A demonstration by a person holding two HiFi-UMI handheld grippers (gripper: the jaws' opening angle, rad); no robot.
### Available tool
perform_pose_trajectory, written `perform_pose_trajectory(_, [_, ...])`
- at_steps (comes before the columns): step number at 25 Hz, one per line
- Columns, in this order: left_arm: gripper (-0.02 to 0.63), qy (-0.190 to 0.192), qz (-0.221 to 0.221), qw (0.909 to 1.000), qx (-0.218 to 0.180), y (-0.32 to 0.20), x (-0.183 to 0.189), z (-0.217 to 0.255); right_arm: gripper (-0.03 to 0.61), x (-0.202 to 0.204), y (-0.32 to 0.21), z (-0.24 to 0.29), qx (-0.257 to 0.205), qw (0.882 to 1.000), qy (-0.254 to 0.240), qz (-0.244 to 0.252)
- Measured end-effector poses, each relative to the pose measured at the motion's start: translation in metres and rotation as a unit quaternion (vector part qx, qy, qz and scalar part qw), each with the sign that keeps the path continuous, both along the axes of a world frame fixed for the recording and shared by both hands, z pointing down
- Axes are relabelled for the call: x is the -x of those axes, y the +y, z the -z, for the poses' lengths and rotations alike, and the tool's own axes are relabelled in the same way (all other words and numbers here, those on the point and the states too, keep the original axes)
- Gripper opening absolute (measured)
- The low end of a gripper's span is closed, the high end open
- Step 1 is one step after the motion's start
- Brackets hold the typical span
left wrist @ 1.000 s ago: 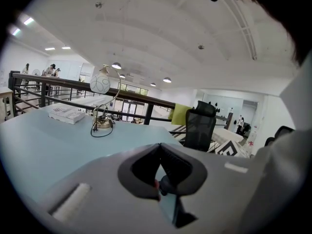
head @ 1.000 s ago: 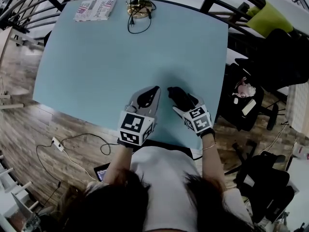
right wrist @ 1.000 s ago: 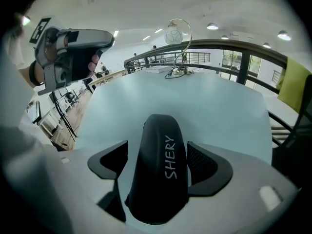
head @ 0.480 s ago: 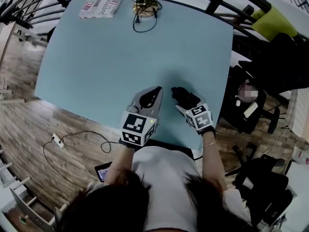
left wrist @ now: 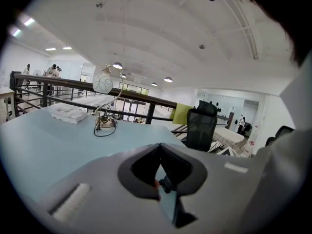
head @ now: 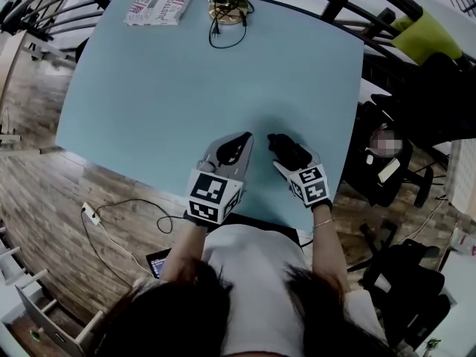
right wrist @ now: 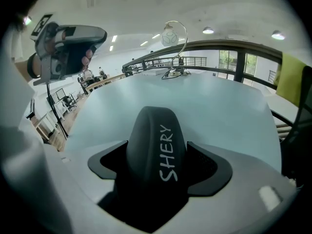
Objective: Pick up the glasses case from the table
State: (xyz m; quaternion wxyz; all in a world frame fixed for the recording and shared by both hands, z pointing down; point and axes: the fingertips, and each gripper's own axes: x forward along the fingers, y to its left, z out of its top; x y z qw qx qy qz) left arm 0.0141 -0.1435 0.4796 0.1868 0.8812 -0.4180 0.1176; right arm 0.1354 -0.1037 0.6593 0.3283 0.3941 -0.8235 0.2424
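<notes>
The black glasses case (right wrist: 157, 145) sits right between the jaws of the right gripper (head: 291, 155). The jaws press on both its sides, so it is held tight, low over the near edge of the table (head: 186, 73). Just beside it, the left gripper (head: 239, 141) has its jaws closed together with nothing in them. Both grippers point away from the person. Far across the light blue table stand a lamp (head: 227, 10) and a packet (head: 158, 7). There is a wood floor (head: 44, 192) below.

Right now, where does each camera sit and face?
Head view: on the head, looking down at the table; arms, left hand-held gripper and right hand-held gripper show.
Left gripper view: on that gripper, facing the lamp; its shut jaws show.
Right gripper view: also facing the lamp; jaws clamp the case.
All share the lamp.
</notes>
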Motion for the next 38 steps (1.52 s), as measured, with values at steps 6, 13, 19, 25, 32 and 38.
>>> perform_pose_trajectory(6, [0.057,-0.005,0.0,1.0,0.003,-0.001,0.004,-0.001,0.353,0.001,-0.001,0.003,-0.019,1.0,-0.008,-0.003])
perform_pose_trajectory(13, [0.057,-0.007,-0.003,1.0,0.0,0.002,0.003,-0.001,0.351,-0.001,0.0,0.002,-0.029,0.999,-0.005,-0.016])
perform_pose_trajectory(19, [0.057,-0.007,-0.003,1.0,-0.004,0.003,0.004,0.001,0.353,-0.003,-0.003,0.001,-0.028,0.999,-0.003,-0.024])
perform_pose_trajectory(25, [0.057,-0.008,0.001,0.9999,-0.007,0.005,0.009,0.004,0.341,-0.007,-0.005,0.005,-0.027,0.998,-0.019,-0.047])
perform_pose_trajectory(32, [0.057,-0.007,0.004,0.9999,-0.013,0.006,0.012,0.009,0.334,-0.005,-0.012,0.022,-0.045,0.995,-0.051,-0.074])
perform_pose_trajectory(38, [0.057,-0.007,0.005,0.9998,-0.02,0.005,0.012,0.016,0.334,-0.006,-0.02,0.048,-0.073,0.991,-0.074,-0.086])
